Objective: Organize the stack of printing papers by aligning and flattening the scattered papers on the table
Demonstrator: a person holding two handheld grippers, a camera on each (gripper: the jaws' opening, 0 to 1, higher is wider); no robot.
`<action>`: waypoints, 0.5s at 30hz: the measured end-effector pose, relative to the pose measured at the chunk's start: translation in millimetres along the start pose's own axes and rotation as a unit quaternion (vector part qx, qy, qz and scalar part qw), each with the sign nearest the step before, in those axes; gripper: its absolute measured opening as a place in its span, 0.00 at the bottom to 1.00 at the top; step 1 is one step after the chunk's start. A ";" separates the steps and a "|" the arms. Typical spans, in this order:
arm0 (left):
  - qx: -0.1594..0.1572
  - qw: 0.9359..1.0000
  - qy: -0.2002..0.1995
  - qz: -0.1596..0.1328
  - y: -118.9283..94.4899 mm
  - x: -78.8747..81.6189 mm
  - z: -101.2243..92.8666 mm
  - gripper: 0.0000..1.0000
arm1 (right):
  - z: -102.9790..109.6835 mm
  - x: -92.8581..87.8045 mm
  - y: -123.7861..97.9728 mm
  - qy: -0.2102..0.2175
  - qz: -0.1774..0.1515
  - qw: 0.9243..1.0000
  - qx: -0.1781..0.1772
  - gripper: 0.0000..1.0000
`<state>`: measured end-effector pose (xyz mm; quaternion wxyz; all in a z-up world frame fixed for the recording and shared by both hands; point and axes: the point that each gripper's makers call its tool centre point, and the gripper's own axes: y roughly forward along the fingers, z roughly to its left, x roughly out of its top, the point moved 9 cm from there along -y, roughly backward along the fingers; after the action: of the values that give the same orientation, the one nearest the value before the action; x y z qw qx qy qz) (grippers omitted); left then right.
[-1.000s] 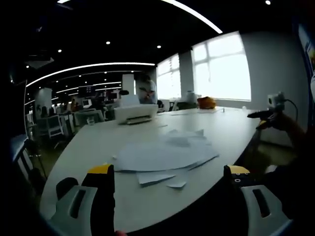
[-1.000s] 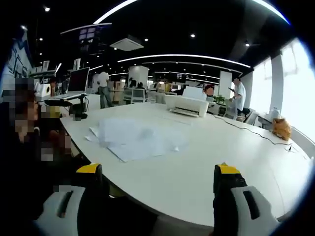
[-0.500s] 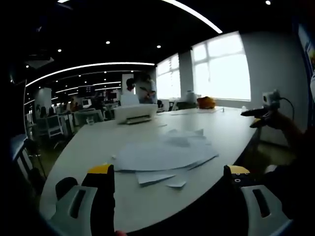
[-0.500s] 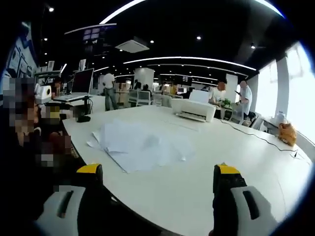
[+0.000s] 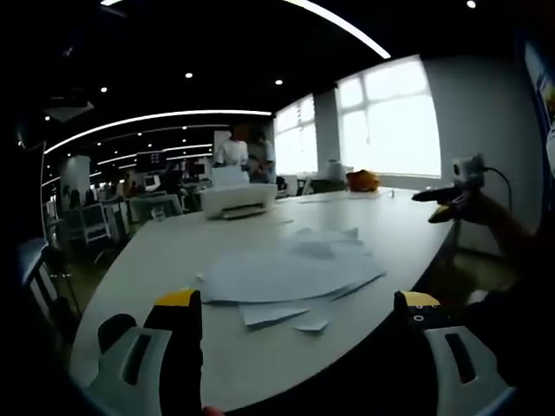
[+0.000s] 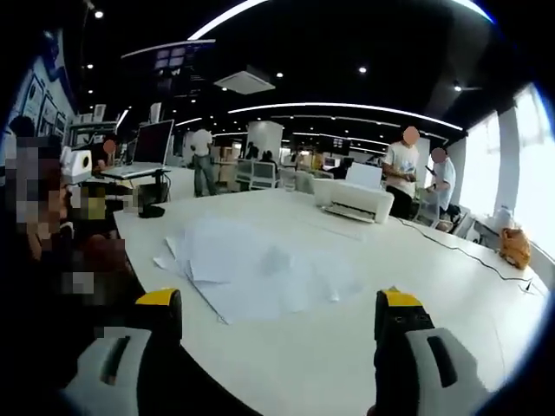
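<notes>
- I see the white table (image 5: 173,251) spreading across both views, the biggest thing in front of me; its near edge runs just past my tongs in each view.
- The scattered papers (image 5: 286,273) lie loose and overlapping on the table (image 6: 416,286), fanned at odd angles, with a few small scraps (image 5: 310,326) at the near edge in the left gripper view.
- In the left gripper view the papers sit ahead of and between the two jaws, well apart from them; in the right gripper view the papers (image 6: 260,269) lie ahead and toward the left jaw, also untouched.
- A white printer (image 5: 238,199) stands on the table beyond the papers; it shows again in the right gripper view (image 6: 354,201).
- My left gripper (image 5: 299,305) has its jaws spread wide with nothing between them, held off the table's near edge.
- My right gripper (image 6: 277,303) is likewise spread wide and empty; I also catch it in the left gripper view (image 5: 442,201), off to the right above the table edge.
- An orange object (image 5: 364,180) rests at the far side near the windows.
</notes>
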<state>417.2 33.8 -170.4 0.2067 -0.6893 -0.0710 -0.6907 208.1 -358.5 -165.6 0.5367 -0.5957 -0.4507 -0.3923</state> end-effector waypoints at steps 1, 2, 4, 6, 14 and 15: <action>0.000 1.000 0.000 0.000 -0.4 0.2 0.2 0.94 | -0.4 0.7 1.7 0.000 0.000 1.000 0.001 0.87; 0.001 1.000 0.000 0.000 -0.8 0.4 0.6 0.94 | -0.7 1.4 3.3 0.000 -0.001 1.000 0.002 0.87; 0.002 1.000 0.001 -0.001 -1.4 1.1 1.2 0.94 | -0.8 2.7 6.4 0.000 -0.001 1.000 0.003 0.87; 0.002 1.000 0.002 -0.001 -1.7 1.7 1.5 0.94 | -1.3 3.5 9.9 0.000 -0.001 1.000 0.005 0.87; 0.001 1.000 0.005 -0.002 -1.8 4.0 1.1 0.94 | 0.0 5.2 25.4 0.001 0.000 1.000 0.015 0.87; 0.001 1.000 0.005 -0.002 -1.8 4.0 1.4 0.94 | 0.2 5.2 28.9 0.001 0.000 1.000 0.017 0.87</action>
<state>417.9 35.2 -166.1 0.2063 -0.6855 -0.0720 -0.6945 237.2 -358.2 -168.9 0.5471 -0.5862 -0.4565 -0.3855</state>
